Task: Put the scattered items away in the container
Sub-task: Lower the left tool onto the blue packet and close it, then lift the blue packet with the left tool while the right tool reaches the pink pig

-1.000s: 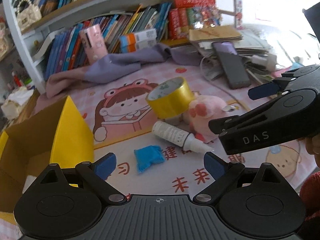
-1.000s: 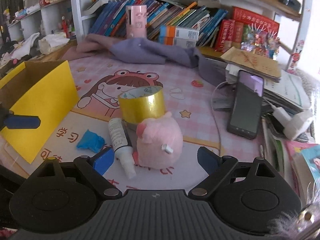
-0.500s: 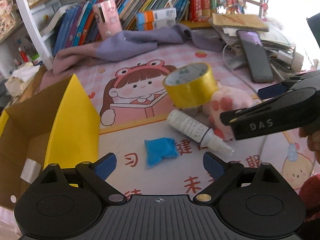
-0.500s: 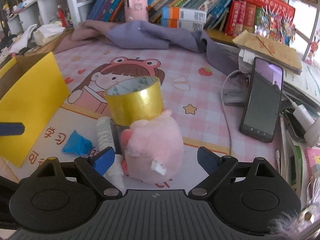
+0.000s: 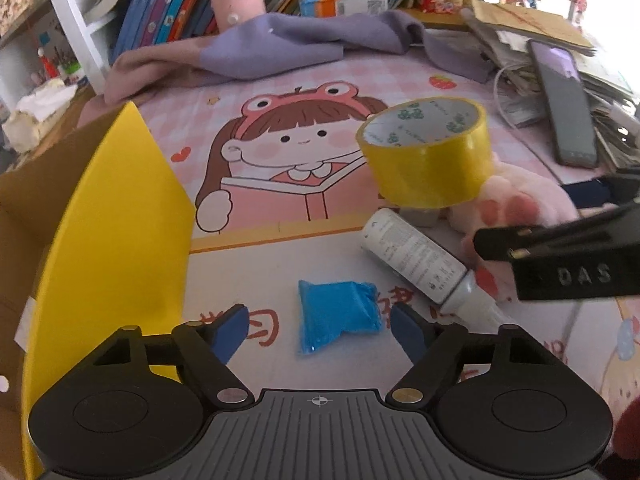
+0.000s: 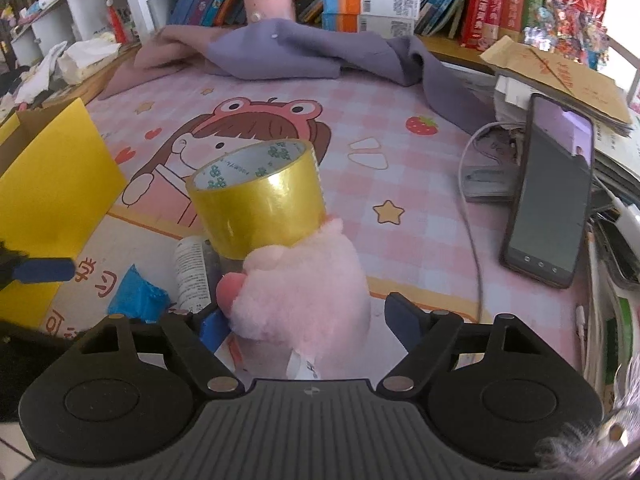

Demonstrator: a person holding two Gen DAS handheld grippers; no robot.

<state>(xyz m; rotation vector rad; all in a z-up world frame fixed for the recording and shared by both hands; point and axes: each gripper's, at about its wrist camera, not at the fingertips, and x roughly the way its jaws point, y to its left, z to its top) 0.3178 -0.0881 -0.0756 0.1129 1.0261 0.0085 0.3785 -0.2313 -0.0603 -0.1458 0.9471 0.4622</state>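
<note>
Two grippers are being held over a cartoon-printed mat (image 5: 280, 92). With its fingers spread wide, the left gripper (image 5: 320, 326) is being kept just before a blue packet (image 5: 340, 314). The right gripper (image 6: 302, 320), likewise released, is being positioned around a pink plush toy (image 6: 304, 284), beside a white bottle (image 5: 416, 258) and under a yellow tape roll (image 6: 256, 200). At left, a yellow-flapped cardboard box (image 5: 116, 220) is being left unfolded.

Left gripper (image 5: 319, 326): fingers spread wide, blue pads facing inward, nothing between them, held low and level. Right gripper (image 6: 301, 320): fingers spread wide, held low, reaching in from the right of the left one.
</note>
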